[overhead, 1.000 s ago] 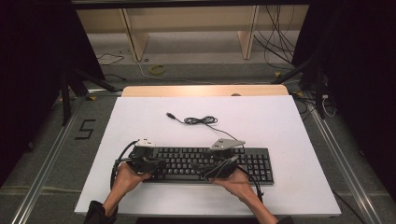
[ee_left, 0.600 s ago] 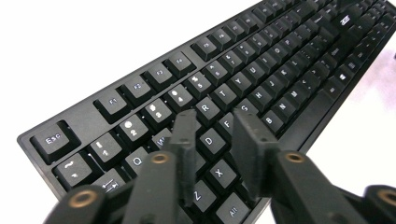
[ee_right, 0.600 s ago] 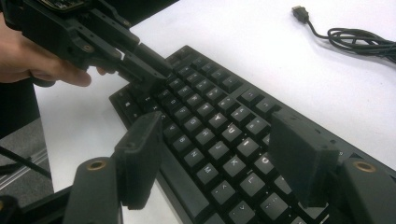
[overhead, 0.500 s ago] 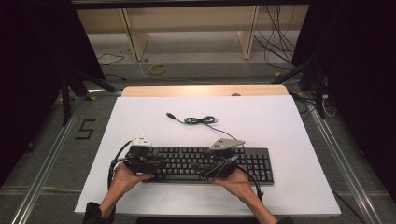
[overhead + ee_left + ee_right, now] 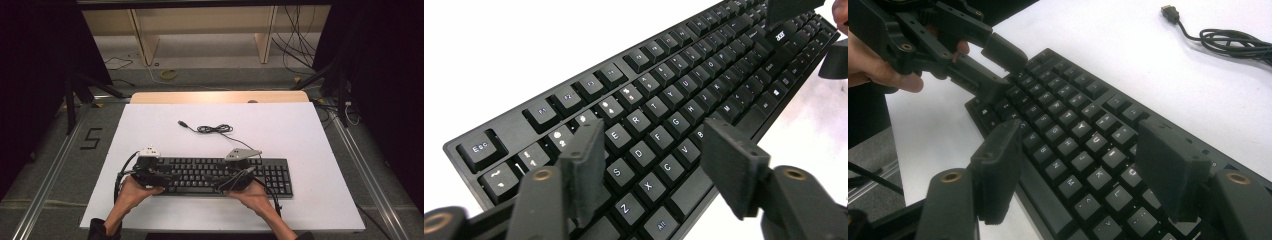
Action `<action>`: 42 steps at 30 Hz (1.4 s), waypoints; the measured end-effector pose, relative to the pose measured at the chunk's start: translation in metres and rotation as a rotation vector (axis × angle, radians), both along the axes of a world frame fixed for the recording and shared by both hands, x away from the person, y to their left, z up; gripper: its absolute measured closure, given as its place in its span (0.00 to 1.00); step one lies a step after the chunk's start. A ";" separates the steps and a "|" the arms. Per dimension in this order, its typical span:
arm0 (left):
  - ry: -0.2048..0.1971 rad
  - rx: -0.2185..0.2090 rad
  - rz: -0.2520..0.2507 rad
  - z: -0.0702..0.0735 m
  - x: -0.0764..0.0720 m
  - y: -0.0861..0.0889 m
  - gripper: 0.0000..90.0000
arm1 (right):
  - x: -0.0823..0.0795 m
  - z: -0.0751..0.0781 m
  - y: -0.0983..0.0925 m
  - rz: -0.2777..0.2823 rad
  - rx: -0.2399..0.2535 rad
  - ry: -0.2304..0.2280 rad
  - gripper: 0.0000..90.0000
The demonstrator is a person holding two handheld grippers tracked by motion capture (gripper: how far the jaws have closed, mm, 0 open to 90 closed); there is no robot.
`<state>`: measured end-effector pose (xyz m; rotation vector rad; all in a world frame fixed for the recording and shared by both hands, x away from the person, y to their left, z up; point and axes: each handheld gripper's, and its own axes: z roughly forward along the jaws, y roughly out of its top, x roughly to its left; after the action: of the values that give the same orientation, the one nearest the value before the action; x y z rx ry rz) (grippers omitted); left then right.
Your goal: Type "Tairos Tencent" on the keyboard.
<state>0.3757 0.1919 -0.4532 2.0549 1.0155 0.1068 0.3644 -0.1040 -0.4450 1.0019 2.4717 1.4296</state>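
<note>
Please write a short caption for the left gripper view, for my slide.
Left gripper, jaws just opened, open above the left end of a black keyboard on a white table.

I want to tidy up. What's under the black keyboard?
The keyboard lies flat on the white table. Its own body covers whatever is directly beneath it.

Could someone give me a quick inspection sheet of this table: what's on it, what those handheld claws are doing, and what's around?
Surface: white table, flat, evenly lit.
Job's things: black keyboard lying flat near the front edge.
Clutter: nothing seen.
Grippers: left gripper over the keyboard's left end, jaws apart, just been opening, gripping nothing; right gripper over the keys, jaws apart.
Cables: keyboard cable coiled behind it, plug lying free.
Surroundings: wooden shelving, loose floor cables, dark curtains.
</note>
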 end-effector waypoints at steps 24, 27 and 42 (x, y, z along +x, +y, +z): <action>-0.007 -0.041 0.034 0.002 -0.006 0.010 0.36 | 0.001 0.001 0.009 0.013 -0.002 0.006 0.41; -0.012 -0.050 0.040 0.003 -0.008 0.012 0.36 | 0.000 0.000 0.011 0.020 -0.004 0.007 0.42; -0.024 -0.070 0.067 0.002 -0.015 0.023 0.35 | -0.005 -0.004 0.023 0.065 -0.027 0.020 0.61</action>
<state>0.3607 0.2153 -0.4511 1.9526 1.0595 0.1286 0.3597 -0.0813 -0.4490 0.9434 2.5529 1.4070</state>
